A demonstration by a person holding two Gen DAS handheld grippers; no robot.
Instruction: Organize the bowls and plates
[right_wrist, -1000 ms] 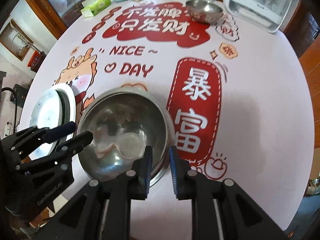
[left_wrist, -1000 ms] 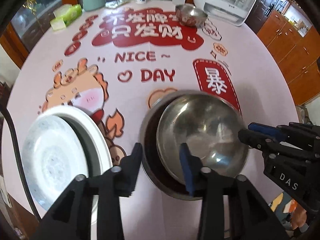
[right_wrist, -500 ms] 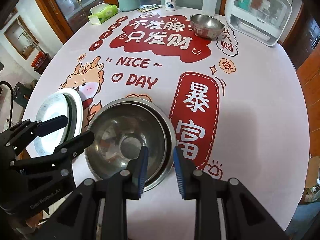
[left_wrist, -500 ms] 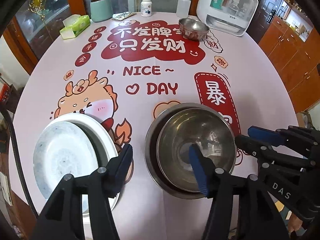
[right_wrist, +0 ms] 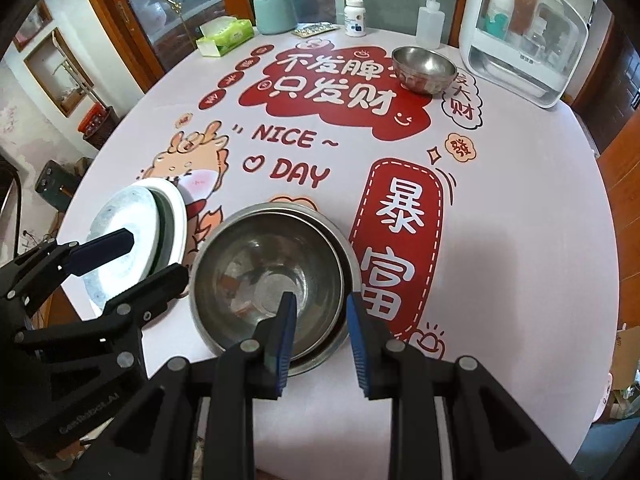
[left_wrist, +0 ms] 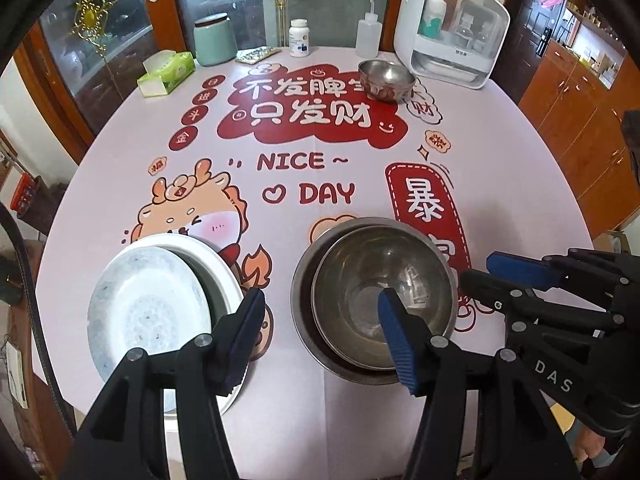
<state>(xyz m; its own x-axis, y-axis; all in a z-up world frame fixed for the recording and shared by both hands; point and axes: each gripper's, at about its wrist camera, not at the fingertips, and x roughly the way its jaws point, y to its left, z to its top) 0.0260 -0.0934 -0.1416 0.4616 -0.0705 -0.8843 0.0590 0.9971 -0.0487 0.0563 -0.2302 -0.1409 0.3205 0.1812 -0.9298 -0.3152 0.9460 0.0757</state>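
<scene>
Across the table (left_wrist: 500, 168), by its far edge, sits the small bowl (left_wrist: 386, 80) — straight ahead, nearer the right gripper (right_wrist: 322, 334); both it and the left gripper (left_wrist: 322, 336) are open and empty, above the nested bowls (right_wrist: 272, 280).

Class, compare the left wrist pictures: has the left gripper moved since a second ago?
Yes. The left gripper has drawn up and back from the nested steel bowls: more table and cabinet show beyond them. Its jaws have just been opening, with nothing between them.

Right hand-held gripper (right_wrist: 321, 336) at 6 o'clock, jaws apart w/ nothing between, above nested steel bowls (right_wrist: 272, 276). Left hand-held gripper (right_wrist: 154, 260) at 9 o'clock, also apart, over stacked white plates (right_wrist: 160, 216). Small steel bowl (right_wrist: 423, 69) at 1 o'clock on round pink printed table (right_wrist: 520, 200).
</scene>
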